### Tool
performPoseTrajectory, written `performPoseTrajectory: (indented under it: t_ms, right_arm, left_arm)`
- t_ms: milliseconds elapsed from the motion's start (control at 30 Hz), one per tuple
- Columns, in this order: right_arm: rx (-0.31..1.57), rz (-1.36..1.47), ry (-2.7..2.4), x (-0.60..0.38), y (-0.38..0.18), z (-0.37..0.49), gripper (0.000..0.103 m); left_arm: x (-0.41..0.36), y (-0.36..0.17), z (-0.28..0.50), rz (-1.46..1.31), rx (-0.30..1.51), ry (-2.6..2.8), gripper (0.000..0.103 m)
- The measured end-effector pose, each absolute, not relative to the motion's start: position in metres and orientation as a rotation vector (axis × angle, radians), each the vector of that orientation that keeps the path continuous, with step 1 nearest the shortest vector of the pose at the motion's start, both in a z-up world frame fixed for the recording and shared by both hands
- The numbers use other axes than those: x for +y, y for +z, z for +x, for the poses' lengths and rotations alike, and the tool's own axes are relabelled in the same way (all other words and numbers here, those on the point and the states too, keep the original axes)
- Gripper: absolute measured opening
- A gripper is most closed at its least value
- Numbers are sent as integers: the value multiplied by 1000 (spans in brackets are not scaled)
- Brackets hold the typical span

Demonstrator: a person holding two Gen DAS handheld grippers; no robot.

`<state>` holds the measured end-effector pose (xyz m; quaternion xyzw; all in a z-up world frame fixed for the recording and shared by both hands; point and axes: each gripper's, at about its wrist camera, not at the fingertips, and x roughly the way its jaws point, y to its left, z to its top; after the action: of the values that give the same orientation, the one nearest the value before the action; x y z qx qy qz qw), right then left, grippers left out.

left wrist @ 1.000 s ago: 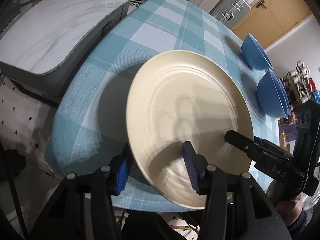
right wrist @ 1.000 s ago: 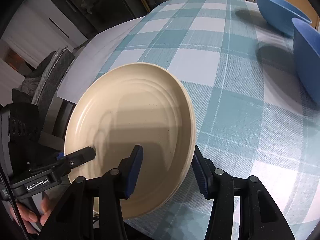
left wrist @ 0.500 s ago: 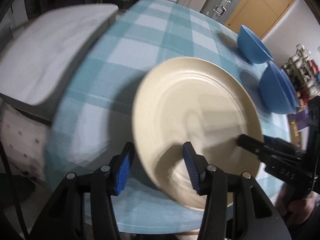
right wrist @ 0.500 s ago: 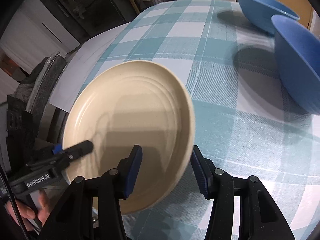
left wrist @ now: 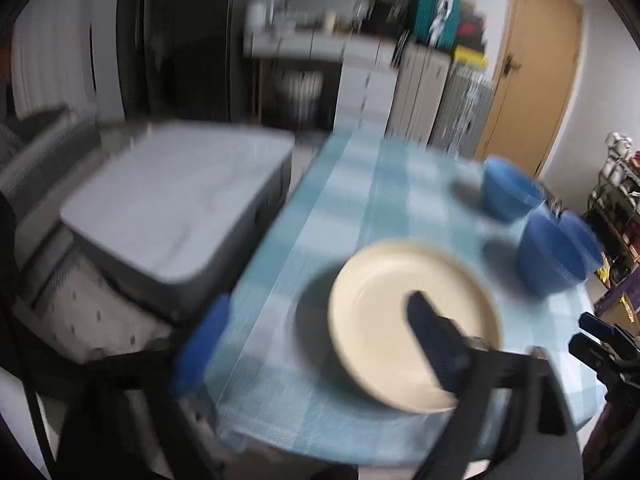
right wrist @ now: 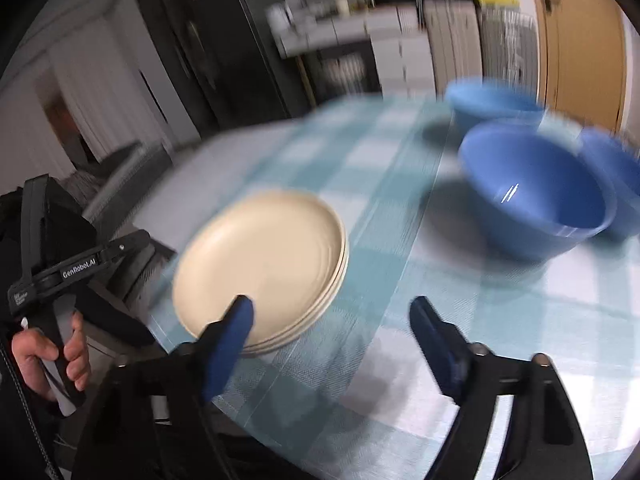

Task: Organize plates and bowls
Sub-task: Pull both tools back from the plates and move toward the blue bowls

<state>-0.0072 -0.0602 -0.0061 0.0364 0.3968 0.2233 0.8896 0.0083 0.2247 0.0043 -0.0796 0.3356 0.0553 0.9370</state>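
A stack of cream plates [right wrist: 260,264] lies flat on the checked teal tablecloth [right wrist: 520,320] near its left edge. In the left wrist view the same plates [left wrist: 400,304] appear blurred. My left gripper [left wrist: 316,344] hovers above and before them, its jaws opening, with nothing between them. My right gripper [right wrist: 334,344] is back from the stack's right rim, jaws also opening and empty. Three blue bowls stand to the right: the nearest bowl [right wrist: 536,200], a farther bowl [right wrist: 492,104] and one [right wrist: 616,176] at the frame edge.
A grey, marble-topped low table [left wrist: 172,200] stands left of the table. A hand [right wrist: 52,352] holds the left tool at the left edge. Cabinets, suitcases and a wooden door [left wrist: 536,60] line the back; shelves [left wrist: 616,184] stand at the right.
Both grippers held the top cream plate by its rim; now both have let go, opened wide and pulled up and back. The plate rests on the stack.
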Motion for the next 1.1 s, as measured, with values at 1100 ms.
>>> performPoseTrajectory:
  t_ms: [1100]
  right_arm:
    - [402,224,-8,-250,30,-66,102]
  left_arm:
    - [-12,1,36,21,564,-182,103]
